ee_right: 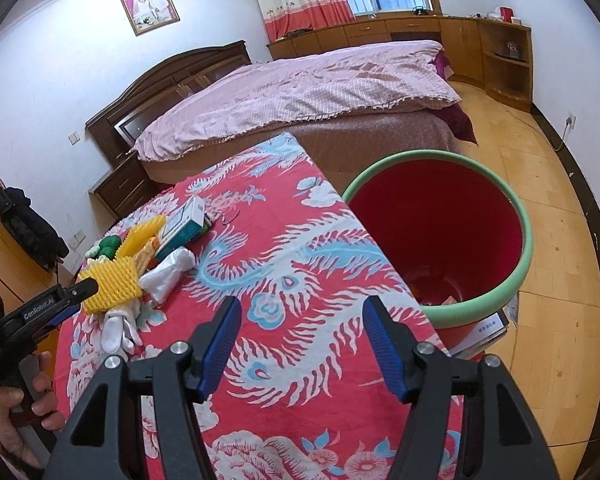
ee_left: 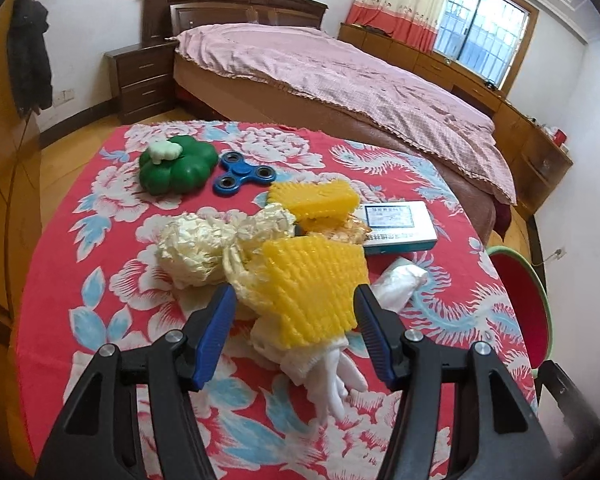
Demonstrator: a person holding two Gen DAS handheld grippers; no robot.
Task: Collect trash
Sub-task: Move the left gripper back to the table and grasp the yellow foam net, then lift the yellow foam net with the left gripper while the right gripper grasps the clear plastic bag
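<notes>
the table point(ee_right: 308, 240), under a red flowered cloth, ends at a straight right edge with the red bin point(ee_right: 440, 240) just beside it, its green rim a little below cloth level; past the bin the wooden floor lies open toward the cabinets; the bed stands close behind the table's far edge; the trash sits toward the table's left half, leaving the right half of the cloth bare; the left gripper point(ee_left: 296, 308) has its jaws apart around a yellow foam net point(ee_left: 308, 292), the blue pads on either side of it, and i cannot tell whether they press on it; a white glove point(ee_left: 332, 376) lies under the net; the right gripper point(ee_right: 300, 320) hangs released above bare cloth, holding nothing; only the left wrist view shows the green toy point(ee_left: 176, 168), blue spinner point(ee_left: 242, 174) and cream net point(ee_left: 196, 252); only the right wrist view shows inside the bin and the hand point(ee_right: 20, 404) on the left gripper's handle.
</notes>
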